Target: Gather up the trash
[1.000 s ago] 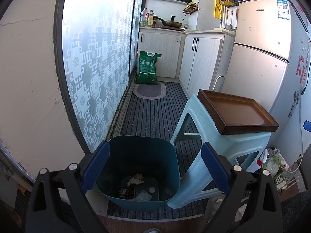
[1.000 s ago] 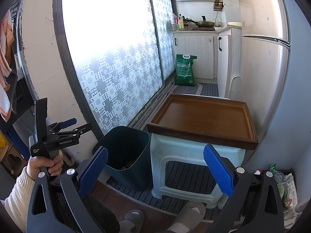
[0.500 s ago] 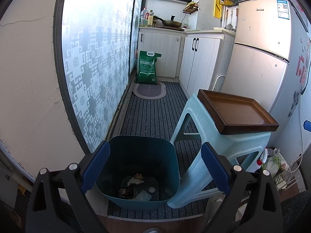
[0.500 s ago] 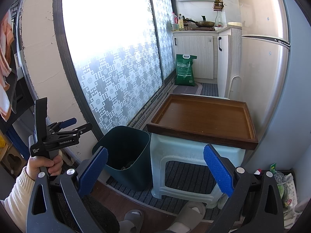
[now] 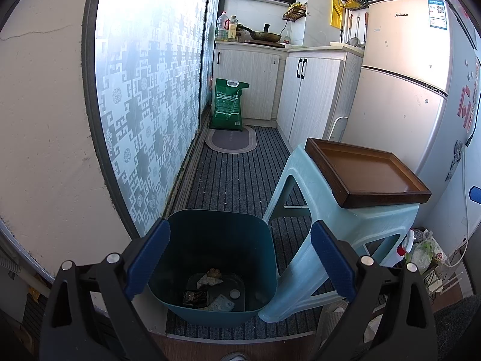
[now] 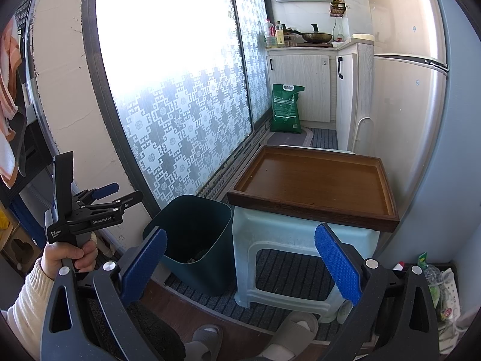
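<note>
left gripper (image 5: pixel 239 260): jaws spread wide, nothing between the blue pads (image 5: pixel 147 258), hanging right above the bin. Also visible from the right wrist cam at 9 o'clock (image 6: pixel 115 194), held up by a hand (image 6: pixel 67 255) in a cream sleeve (image 6: pixel 25 303).
right gripper (image 6: pixel 240 266): wide open too, empty, pointed at the stool front with the bin mouth behind its left pad.
bin (image 5: pixel 216 310): dark teal, upright on the striped floor mat, at 6 o'clock in the left cam, touching or just about touching the stool leg. From the right cam (image 6: pixel 195 240) sits at 7 o'clock.
trash (image 5: pixel 210 279): already down in the bin bottom, crumpled white bit, brownish lump, a dark wrapper, a pale packet. Barely visible from the right cam.
stool (image 5: pixel 303 234): pale green plastic, just right of the bin, at 4 o'clock in the left cam.
tray (image 6: pixel 315 183): brown wood, flat on top of the stool, bare inside, overhangs the stool edge.
fridge (image 5: pixel 402 90): white, at 2 o'clock behind the stool.
green bag (image 5: pixel 227 105): leaning on the cabinet at 12 o'clock, far end of the kitchen.
slippers (image 6: pixel 207 338): grey, at 6 o'clock in the right cam.
</note>
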Tool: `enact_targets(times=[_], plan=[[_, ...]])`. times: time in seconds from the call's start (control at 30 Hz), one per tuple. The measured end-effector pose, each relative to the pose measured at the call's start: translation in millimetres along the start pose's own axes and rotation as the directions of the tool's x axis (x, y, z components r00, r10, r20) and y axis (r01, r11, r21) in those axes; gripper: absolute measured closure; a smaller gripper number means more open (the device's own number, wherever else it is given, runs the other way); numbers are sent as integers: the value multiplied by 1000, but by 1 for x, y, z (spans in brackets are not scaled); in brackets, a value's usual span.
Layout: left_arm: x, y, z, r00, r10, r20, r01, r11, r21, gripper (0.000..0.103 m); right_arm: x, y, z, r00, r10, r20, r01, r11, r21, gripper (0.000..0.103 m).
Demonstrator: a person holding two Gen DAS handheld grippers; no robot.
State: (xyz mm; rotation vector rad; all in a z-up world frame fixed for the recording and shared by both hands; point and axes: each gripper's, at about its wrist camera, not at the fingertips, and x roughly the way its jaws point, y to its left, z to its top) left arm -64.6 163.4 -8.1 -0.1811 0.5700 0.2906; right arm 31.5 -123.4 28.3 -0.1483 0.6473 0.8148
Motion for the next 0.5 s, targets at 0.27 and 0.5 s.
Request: enact_targets(times=[0.27,0.5], plan=[[2,-1,-1,1000,-4,-5,4,1000,9,6,0,0,0,1000,0,0,0,1000,1,3],[3,4,-1,1000,-7,-13,7,1000,4,6,0,0,0,1000,1,0,-1,1000,0,3]])
